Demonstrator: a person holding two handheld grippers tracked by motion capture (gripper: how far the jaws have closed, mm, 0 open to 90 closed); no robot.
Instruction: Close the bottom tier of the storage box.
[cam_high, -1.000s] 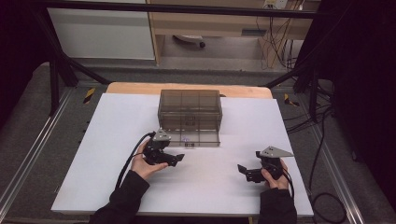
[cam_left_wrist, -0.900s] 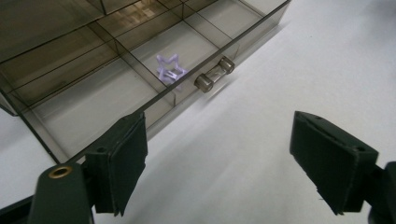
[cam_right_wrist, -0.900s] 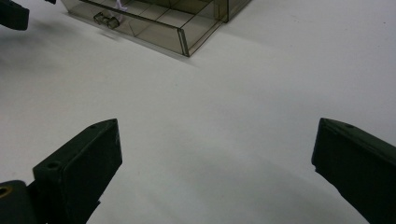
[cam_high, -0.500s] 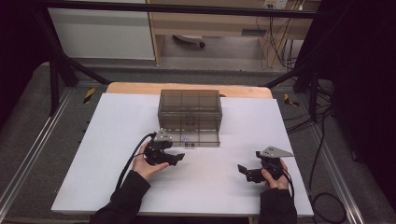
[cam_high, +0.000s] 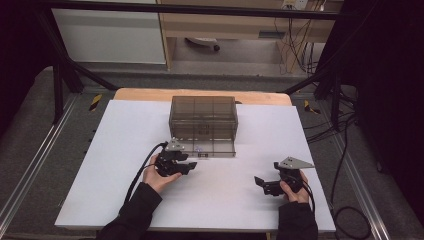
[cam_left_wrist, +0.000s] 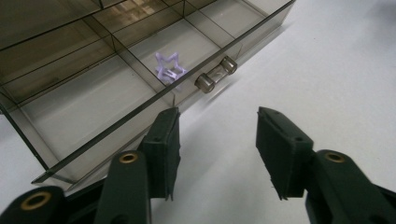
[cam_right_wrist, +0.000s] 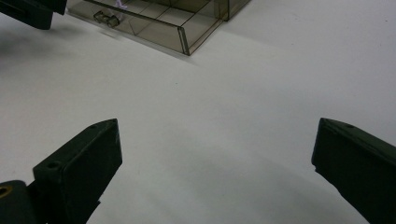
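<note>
The drawer (cam_left_wrist: 112, 88) stands pulled out of the smoky box (cam_high: 203, 117) at mid-table, a lilac star (cam_left_wrist: 169, 67) in one compartment just behind its handle (cam_left_wrist: 215, 74). The left gripper (cam_left_wrist: 217, 135) hovers just in front of the drawer's front wall, jaws half apart and just now closing, nothing between them. The right gripper (cam_right_wrist: 215, 154) sits well apart on the white table (cam_high: 100, 180), jaws wide, empty.
</note>
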